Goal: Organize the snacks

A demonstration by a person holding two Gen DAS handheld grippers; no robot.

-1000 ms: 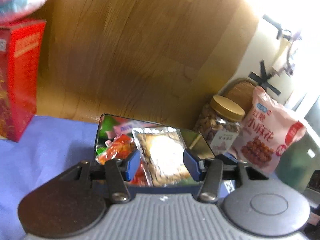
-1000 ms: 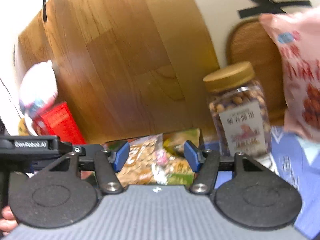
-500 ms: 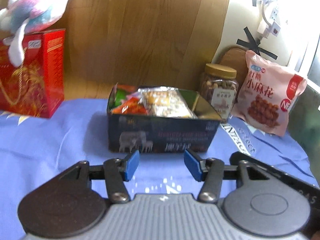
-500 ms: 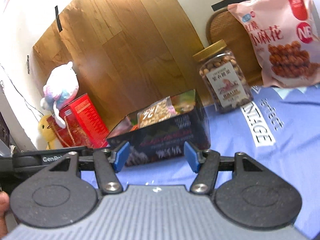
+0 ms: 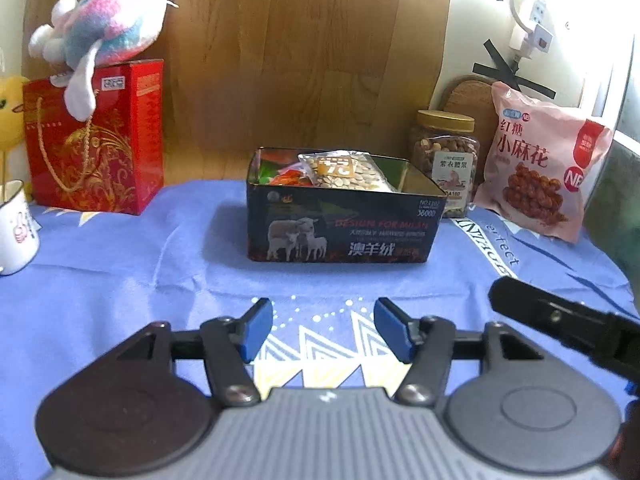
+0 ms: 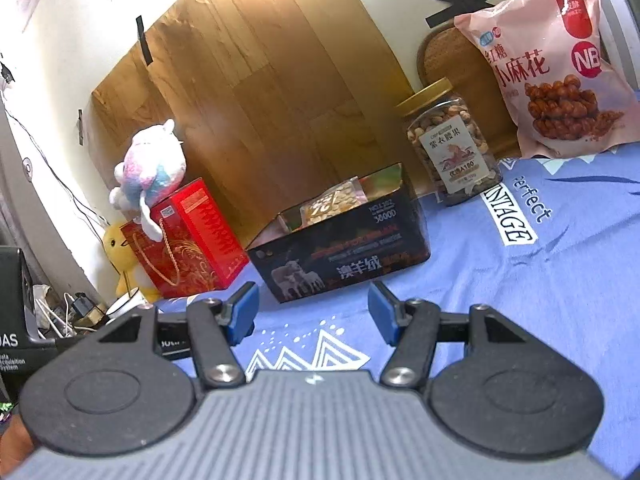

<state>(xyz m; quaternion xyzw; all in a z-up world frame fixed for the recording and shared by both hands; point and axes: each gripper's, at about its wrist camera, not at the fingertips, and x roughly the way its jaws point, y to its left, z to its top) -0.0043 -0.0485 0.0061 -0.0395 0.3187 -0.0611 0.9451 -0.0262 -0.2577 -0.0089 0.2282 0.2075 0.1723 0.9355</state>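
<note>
- Snacks are sitting in the dark tin box (image 5: 344, 224) at the middle of the worktop (image 5: 120, 280), which is wearing a blue printed cloth; a clear packet of pale seeds (image 5: 348, 170) is lying on top, with red and green wrappers (image 5: 286, 174) beside it.
- We are seeing the nut jar (image 5: 446, 160) with its gold lid standing just right of the box, and the pink snack bag (image 5: 540, 168) leaning upright further right.
- We are holding the left gripper (image 5: 323, 330) low over the cloth, well apart from the box; its jaws have just been opening and are standing spread, with nothing between them.
- We are holding the right gripper (image 6: 313, 312) near the box front, jaws likewise spread and empty.
- At the left, a red gift bag (image 5: 96, 140) is carrying a pastel plush toy (image 5: 104, 28); a yellow plush (image 6: 124, 256) is standing just beside the bag, and a white mug (image 5: 16, 232) is sitting at the cloth's edge.
- Behind everything, a wooden board (image 5: 300, 52) is leaning against the wall.
</note>
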